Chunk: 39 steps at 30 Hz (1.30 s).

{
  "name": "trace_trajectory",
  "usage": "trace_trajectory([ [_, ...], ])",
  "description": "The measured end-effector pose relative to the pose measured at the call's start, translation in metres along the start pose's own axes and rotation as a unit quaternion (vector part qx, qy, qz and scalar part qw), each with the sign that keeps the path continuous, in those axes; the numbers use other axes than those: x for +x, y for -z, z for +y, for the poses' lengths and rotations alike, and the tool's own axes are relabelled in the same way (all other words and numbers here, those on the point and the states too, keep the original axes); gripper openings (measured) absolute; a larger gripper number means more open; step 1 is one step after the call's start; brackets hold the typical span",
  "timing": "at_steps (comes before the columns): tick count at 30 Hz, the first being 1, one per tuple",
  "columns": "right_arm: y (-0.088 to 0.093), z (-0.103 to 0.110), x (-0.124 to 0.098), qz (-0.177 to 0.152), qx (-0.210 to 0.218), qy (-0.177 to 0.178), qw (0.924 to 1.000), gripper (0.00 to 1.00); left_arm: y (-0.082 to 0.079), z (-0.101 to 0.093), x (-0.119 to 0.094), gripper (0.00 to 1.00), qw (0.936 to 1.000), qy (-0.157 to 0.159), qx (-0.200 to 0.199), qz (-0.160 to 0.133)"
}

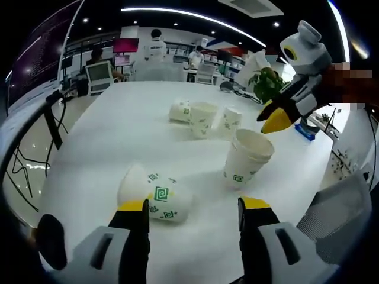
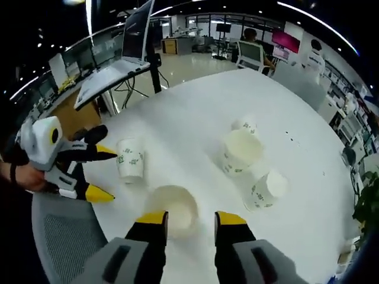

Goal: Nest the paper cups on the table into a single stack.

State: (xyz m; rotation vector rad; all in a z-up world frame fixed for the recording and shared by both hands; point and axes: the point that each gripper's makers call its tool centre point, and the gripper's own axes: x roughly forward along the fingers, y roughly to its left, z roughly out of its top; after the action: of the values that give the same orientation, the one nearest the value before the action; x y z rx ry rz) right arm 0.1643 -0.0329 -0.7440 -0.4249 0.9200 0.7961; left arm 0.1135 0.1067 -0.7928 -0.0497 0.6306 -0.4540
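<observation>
A tipped cup [image 1: 155,198] lies on the white table [image 1: 112,142], long axis crosswise, touching the left gripper [image 1: 192,213], whose jaws gape empty. The right gripper [image 2: 190,220] hangs spread over the upright stack [image 2: 173,208]. 3 cups sit farther off. Stack count unclear.

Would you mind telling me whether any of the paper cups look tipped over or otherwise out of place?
Yes. One paper cup lies on its side just ahead of the left claw, and another tipped cup lies farther back on the white table. Nothing looks spilled or crushed.
</observation>
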Motion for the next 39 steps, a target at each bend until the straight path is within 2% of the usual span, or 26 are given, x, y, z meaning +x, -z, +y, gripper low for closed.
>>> trace_trajectory([
  [5, -0.003, -0.002, -0.003, -0.026, 0.004, 0.005, 0.9996, 0.32, -0.003, 0.003, -0.014, 0.57, 0.9997, -0.004, 0.024, 0.0],
  [11, 0.014, 0.001, -0.01, -0.038, 0.019, 0.008, 0.9991, 0.32, -0.016, 0.026, -0.029, 0.59, 0.9981, -0.034, 0.049, -0.018],
  [14, 0.02, 0.0, -0.012, -0.042, 0.029, 0.01, 0.9986, 0.32, -0.016, 0.044, -0.022, 0.61, 0.9989, -0.024, 0.037, -0.014],
  [16, 0.027, 0.001, -0.017, -0.046, 0.043, 0.012, 0.9979, 0.32, -0.012, 0.045, -0.015, 0.64, 0.9999, 0.011, 0.008, 0.004],
  [18, 0.033, 0.002, -0.02, -0.052, 0.053, 0.012, 0.9972, 0.32, -0.009, 0.042, -0.009, 0.65, 0.9982, 0.048, -0.028, 0.02],
  [19, 0.036, 0.003, -0.021, -0.054, 0.056, 0.012, 0.9969, 0.32, -0.005, 0.039, -0.006, 0.65, 0.9959, 0.071, -0.043, 0.035],
  [20, 0.037, 0.003, -0.022, -0.056, 0.057, 0.014, 0.9967, 0.32, 0.002, 0.044, -0.001, 0.65, 0.9941, 0.084, -0.053, 0.044],
  [21, 0.04, 0.004, -0.024, -0.059, 0.058, 0.015, 0.9965, 0.32, 0.009, 0.042, 0.001, 0.65, 0.9898, 0.109, -0.071, 0.058],
  [23, 0.043, 0.005, -0.028, -0.067, 0.06, 0.016, 0.9959, 0.33, 0.007, 0.037, -0.001, 0.65, 0.9878, 0.118, -0.083, 0.059],
  [24, 0.045, 0.005, -0.03, -0.072, 0.059, 0.017, 0.9955, 0.35, 0.009, 0.034, -0.002, 0.64, 0.9854, 0.128, -0.089, 0.067],
  [26, 0.048, 0.005, -0.033, -0.078, 0.056, 0.019, 0.9952, 0.41, 0.009, 0.036, -0.001, 0.64, 0.9847, 0.13, -0.095, 0.067],
  [29, 0.056, 0.008, -0.038, -0.086, 0.031, 0.024, 0.9955, 0.5, 0.011, 0.027, -0.004, 0.62, 0.9759, 0.162, -0.126, 0.075],
  [33, 0.067, 0.02, -0.042, -0.083, 0.005, 0.013, 0.9964, 0.66, 0.018, 0.017, -0.007, 0.61, 0.9695, 0.186, -0.13, 0.092],
  [35, 0.073, 0.024, -0.042, -0.084, 0.002, 0.01, 0.9964, 0.71, 0.022, 0.01, -0.008, 0.58, 0.9626, 0.207, -0.142, 0.102],
  [39, 0.08, 0.03, -0.045, -0.082, 0.008, 0.006, 0.9966, 0.75, 0.026, 0.01, -0.003, 0.58, 0.9558, 0.213, -0.174, 0.104],
])
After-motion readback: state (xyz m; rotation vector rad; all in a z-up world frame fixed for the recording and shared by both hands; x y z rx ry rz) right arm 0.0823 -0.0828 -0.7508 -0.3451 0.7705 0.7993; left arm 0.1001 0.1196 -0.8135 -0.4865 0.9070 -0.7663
